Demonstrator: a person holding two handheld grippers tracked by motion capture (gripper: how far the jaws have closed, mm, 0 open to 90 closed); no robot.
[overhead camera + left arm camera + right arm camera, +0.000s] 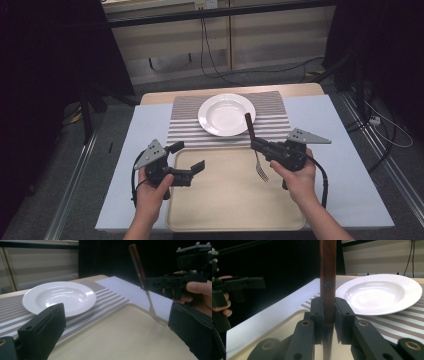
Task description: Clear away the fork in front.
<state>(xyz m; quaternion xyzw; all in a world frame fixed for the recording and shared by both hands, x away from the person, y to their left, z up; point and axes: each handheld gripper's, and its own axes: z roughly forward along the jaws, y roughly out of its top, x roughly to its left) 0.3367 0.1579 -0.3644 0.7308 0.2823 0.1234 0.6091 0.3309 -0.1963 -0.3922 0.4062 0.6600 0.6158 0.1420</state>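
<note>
The right tool (pixel 258 144) pinches the fork (pixel 254 147) upright by its handle; the left tool (pixel 188 156) is spread, empty. The fork could pivot in that narrow grip, its tines scraping the tray (pixel 225 210).

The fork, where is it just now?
The fork is clamped in the right gripper, handle up and tines down over the tray, just right of the white plate.
</note>
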